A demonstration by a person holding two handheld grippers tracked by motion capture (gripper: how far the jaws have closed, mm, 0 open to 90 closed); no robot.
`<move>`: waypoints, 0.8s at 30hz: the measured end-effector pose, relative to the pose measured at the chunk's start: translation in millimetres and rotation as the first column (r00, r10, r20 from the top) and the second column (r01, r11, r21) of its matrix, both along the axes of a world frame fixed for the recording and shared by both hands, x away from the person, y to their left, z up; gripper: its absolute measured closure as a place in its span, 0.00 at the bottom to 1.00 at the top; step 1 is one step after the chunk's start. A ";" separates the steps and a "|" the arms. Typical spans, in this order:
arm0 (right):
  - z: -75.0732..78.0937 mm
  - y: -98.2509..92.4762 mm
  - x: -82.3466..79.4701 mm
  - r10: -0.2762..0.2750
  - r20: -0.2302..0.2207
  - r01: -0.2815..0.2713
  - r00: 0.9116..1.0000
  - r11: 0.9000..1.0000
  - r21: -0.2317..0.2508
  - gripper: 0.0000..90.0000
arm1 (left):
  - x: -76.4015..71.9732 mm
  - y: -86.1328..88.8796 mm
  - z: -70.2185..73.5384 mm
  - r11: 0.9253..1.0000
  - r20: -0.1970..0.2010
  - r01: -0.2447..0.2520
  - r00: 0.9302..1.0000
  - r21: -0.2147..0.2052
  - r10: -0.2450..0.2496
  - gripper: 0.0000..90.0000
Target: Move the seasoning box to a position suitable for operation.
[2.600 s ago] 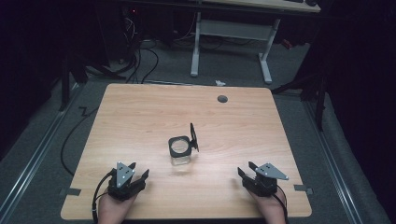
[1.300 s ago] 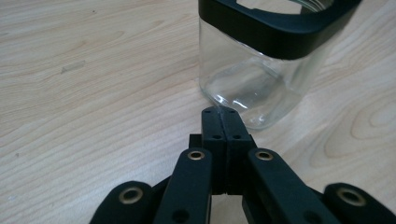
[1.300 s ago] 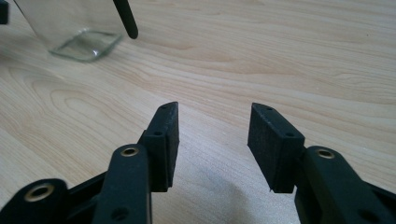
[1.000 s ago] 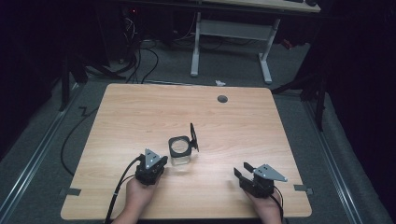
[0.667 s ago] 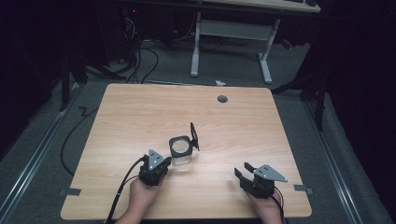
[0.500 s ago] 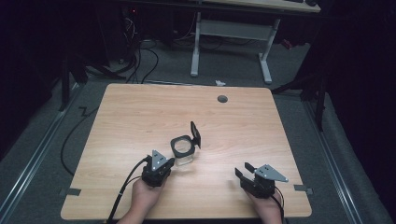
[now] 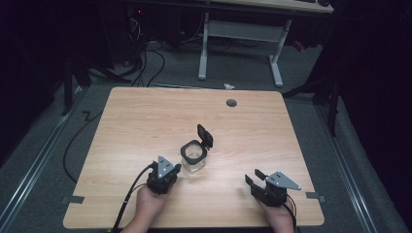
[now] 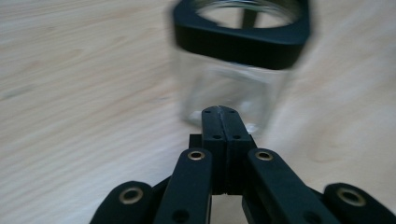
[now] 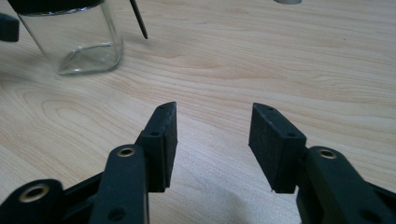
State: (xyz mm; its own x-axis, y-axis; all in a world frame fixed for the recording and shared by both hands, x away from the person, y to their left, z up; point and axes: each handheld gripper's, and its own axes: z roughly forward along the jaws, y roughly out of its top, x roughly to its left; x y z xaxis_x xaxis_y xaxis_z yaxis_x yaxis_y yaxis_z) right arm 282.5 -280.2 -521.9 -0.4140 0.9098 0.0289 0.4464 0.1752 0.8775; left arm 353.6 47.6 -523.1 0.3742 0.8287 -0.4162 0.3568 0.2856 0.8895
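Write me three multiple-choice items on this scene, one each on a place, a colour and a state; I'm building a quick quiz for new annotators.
1. Where on the table is the glass jar?
A. at the far left corner
B. near the middle, just ahead of the left gripper
C. beside the round hole at the far edge

2. What colour is the jar's rim?
A. black
B. white
C. red

3. How do the jaws of the right gripper stand?
A. closed on the jar
B. closed on nothing
C. open, with bare table between them

Answers: 1 B, since the high view shows the jar mid-table right before the left gripper. 2 A, as the left gripper view shows a black collar on clear glass. 3 C, as the right gripper view shows a wide gap with wood grain between the jaws.
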 end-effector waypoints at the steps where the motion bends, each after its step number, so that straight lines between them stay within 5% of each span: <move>1: 0.3 -0.3 0.0 0.003 -0.001 -0.003 1.000 1.000 0.007 0.61 | 15.9 6.8 -0.2 1.000 -0.009 -0.024 1.000 -0.004 0.024 1.00; 6: 0.5 0.1 0.2 0.009 -0.001 -0.009 1.000 1.000 0.005 0.64 | 41.7 4.5 -1.5 1.000 -0.008 -0.014 1.000 0.004 0.014 1.00; 11: -1.1 1.2 1.2 0.018 -0.010 -0.018 1.000 1.000 0.004 0.64 | 55.2 -3.8 -0.8 0.999 -0.020 0.004 1.000 -0.050 -0.004 1.00; 15: -1.1 0.8 0.8 0.020 -0.007 -0.020 1.000 1.000 -0.002 0.64 | 44.5 -8.7 -0.1 0.999 -0.011 0.039 0.999 -0.032 -0.040 1.00; 24: -1.7 2.1 0.9 0.021 -0.019 -0.021 1.000 1.000 0.009 0.63 | 9.9 -17.1 0.7 0.995 0.004 0.085 0.996 -0.059 -0.085 1.00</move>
